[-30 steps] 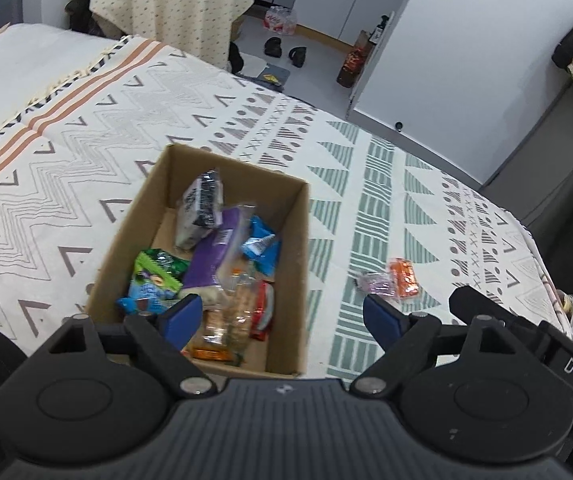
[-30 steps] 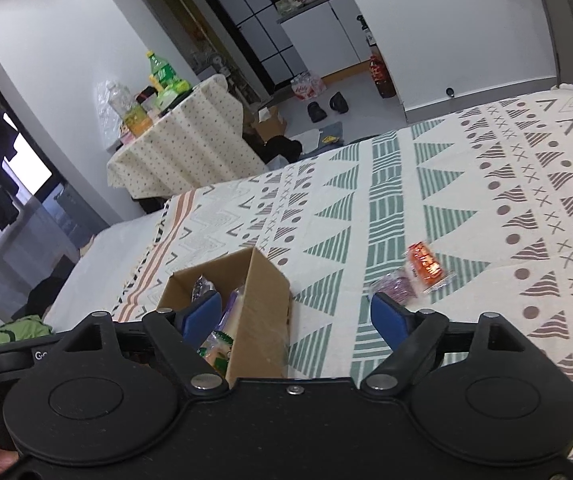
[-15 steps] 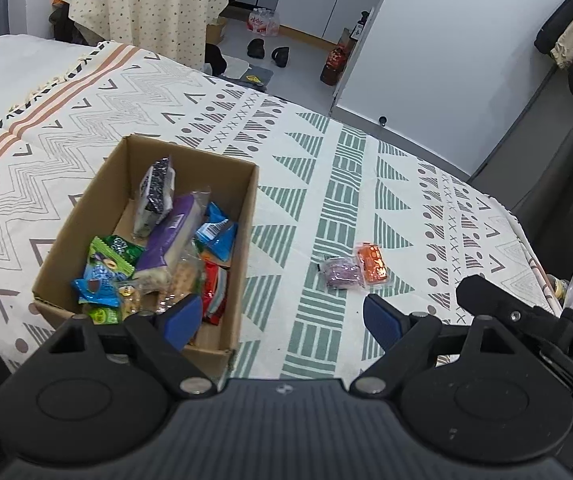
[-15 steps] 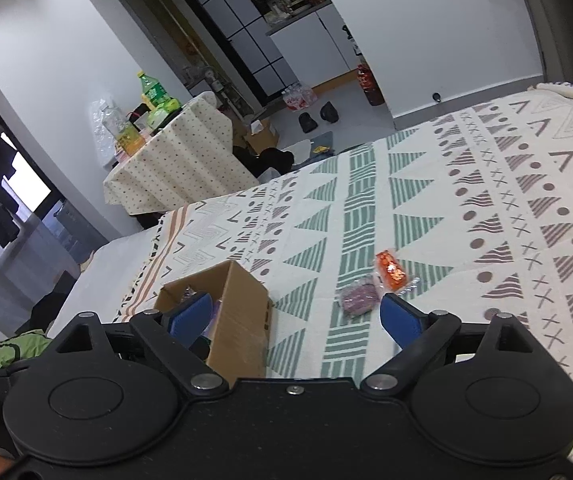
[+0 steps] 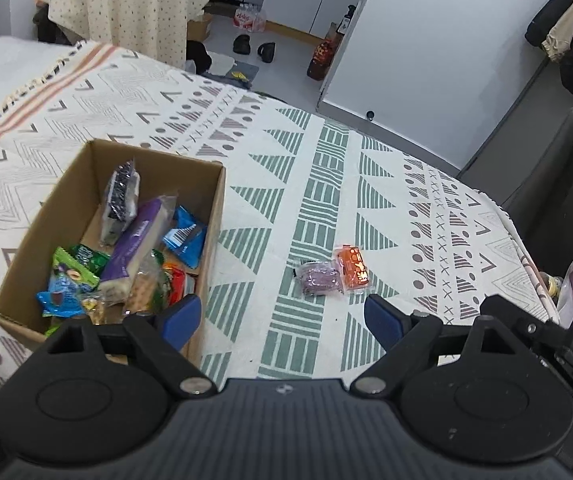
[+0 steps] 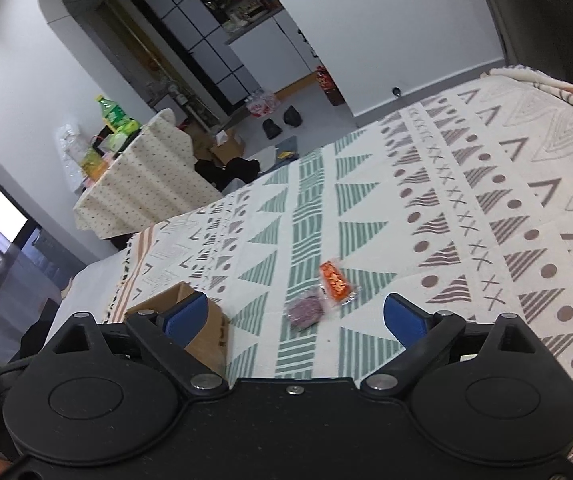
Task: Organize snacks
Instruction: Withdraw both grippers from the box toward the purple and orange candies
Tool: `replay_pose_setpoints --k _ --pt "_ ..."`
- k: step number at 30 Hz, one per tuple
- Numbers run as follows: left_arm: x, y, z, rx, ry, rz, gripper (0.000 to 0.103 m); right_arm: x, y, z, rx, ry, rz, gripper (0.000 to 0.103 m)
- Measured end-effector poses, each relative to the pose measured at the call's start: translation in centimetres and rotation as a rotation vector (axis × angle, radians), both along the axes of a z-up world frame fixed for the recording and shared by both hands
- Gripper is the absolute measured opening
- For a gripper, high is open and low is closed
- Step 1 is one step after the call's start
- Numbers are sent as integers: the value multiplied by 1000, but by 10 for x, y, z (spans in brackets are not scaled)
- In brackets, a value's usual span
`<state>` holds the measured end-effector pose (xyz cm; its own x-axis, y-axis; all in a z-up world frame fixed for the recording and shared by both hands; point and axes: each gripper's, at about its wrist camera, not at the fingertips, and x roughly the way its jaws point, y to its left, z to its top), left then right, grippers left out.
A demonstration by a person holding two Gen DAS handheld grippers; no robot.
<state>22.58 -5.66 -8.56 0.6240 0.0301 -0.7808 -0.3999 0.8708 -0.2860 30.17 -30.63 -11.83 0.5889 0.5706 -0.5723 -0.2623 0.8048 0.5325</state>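
Snacks nearly all sit in the cardboard box [image 5: 214,216] now; only two remain loose on the patterned bedspread [image 5: 406,216]. Over the last second both grippers have swung away from the box toward that pair, so the box has slid to the left in each view and the packets have drawn nearer to centre. I'd judge the next pickup is being lined up.

A purple packet [image 5: 319,278] and an orange packet [image 5: 353,269] lie flat, touching side by side, well apart from the box's right wall. The left gripper [image 5: 282,317] hovers with its blue fingers [image 5: 380,319] spread wide and empty, the pair lying just ahead, slightly toward the right finger. The right gripper [image 6: 296,316] is likewise spread and holding nothing, the purple packet [image 6: 305,311] almost centred between its fingers [image 6: 404,320], the orange packet [image 6: 335,280] just beyond.
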Motion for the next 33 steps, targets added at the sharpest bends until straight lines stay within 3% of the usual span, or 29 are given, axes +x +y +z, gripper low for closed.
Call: replay_pose_setpoints --k 20,33 --pt "63 2 -40 -86 44 -98 87 41 16 -33 -60 74 -20 90" --pt "114 -3 -85 -135 101 -143 82 80 20 -60 -81 144 -47 84"
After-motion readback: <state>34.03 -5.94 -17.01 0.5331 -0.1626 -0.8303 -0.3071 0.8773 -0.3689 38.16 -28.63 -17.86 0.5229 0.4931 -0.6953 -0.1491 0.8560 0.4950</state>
